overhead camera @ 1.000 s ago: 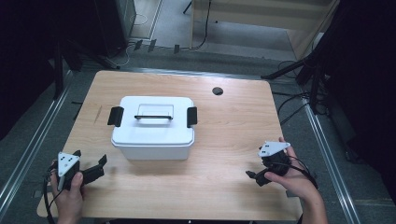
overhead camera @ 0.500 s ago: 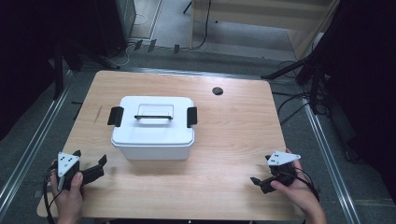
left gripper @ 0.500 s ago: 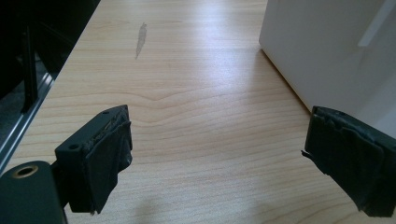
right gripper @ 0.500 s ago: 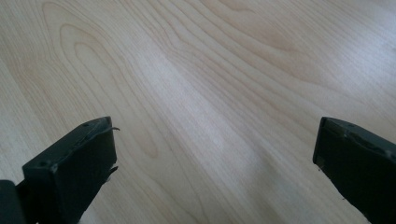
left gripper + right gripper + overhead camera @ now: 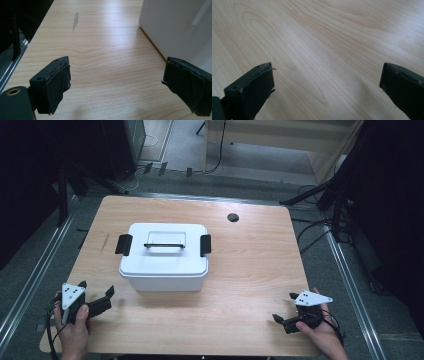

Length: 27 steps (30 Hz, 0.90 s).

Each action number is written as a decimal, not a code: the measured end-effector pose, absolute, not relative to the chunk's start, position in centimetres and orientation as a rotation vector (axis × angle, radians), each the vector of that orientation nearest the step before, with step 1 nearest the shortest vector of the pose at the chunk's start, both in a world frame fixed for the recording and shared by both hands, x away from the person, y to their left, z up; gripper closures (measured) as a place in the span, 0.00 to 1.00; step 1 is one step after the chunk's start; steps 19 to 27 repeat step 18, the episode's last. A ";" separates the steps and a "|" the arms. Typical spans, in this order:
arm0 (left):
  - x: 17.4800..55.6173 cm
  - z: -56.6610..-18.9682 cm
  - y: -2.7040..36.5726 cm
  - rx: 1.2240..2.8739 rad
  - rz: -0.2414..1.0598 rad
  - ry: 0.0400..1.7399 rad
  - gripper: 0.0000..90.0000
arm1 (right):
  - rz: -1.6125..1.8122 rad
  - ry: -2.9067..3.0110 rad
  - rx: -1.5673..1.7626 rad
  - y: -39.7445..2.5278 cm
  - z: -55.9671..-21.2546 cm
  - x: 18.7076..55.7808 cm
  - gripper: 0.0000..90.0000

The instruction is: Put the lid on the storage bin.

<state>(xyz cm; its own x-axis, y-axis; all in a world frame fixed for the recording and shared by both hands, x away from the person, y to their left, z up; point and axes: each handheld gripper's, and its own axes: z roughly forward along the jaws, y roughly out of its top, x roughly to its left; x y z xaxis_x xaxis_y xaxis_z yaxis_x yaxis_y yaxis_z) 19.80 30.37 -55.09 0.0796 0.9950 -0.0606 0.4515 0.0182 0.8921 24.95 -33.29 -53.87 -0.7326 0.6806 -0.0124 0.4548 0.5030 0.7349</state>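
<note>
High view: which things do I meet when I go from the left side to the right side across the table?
left gripper → white box with black clips on its two ends → small black hole in the table → right gripper

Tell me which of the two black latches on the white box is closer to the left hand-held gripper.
The latch on the box's left end, nearer the left hand-held gripper.
</note>
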 end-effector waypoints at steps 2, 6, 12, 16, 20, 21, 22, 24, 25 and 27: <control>19.8 -55.1 30.4 1.549 0.852 1.487 0.09 | 1.097 2.402 0.961 -33.5 -53.8 24.7 0.00; 19.8 -55.1 30.4 1.552 0.851 1.488 0.09 | 1.153 2.338 1.020 -34.2 -54.1 24.4 0.00; 19.9 -55.1 30.3 1.556 0.853 1.486 0.09 | 1.179 2.316 1.049 -34.5 -54.4 24.3 0.00; 19.9 -55.1 30.3 1.562 0.854 1.489 0.09 | 1.195 2.305 1.056 -34.6 -54.4 24.3 0.00; 19.9 -55.1 30.3 1.563 0.855 1.490 0.09 | 1.207 2.303 1.063 -34.7 -54.4 24.3 0.00; 19.9 -55.1 30.3 1.563 0.855 1.490 0.09 | 1.207 2.303 1.063 -34.7 -54.4 24.3 0.00; 19.9 -55.1 30.3 1.563 0.855 1.490 0.09 | 1.207 2.303 1.063 -34.7 -54.4 24.3 0.00; 19.9 -55.1 30.3 1.563 0.855 1.490 0.09 | 1.207 2.303 1.063 -34.7 -54.4 24.3 0.00; 19.9 -55.1 30.3 1.563 0.855 1.490 0.09 | 1.207 2.303 1.063 -34.7 -54.4 24.3 0.00; 19.9 -55.1 30.3 1.563 0.855 1.490 0.09 | 1.207 2.303 1.063 -34.7 -54.4 24.3 0.00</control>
